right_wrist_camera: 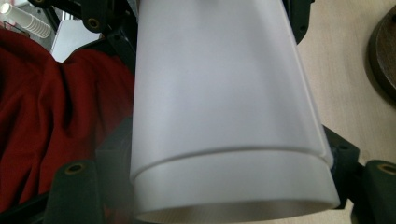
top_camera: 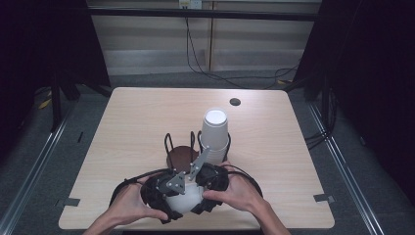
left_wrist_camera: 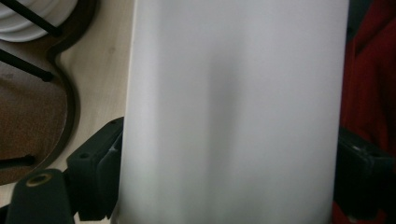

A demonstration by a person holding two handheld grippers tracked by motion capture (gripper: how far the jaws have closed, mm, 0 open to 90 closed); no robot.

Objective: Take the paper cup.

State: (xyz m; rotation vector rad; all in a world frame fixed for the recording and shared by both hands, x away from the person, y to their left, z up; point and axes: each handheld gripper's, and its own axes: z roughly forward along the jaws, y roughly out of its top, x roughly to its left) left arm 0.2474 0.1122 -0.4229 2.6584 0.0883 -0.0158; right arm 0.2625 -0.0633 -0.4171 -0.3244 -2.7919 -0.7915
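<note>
Item: plain white paper cups [right_wrist_camera: 224, 116], nested, no printing or label legible. My left gripper [top_camera: 159, 193] and right gripper [top_camera: 210, 183] both clamp them.

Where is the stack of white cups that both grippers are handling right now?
In the high view the white cups sit at the table's near edge, centred, clamped between the left gripper and right gripper, just in front of the wire cup holder.
</note>
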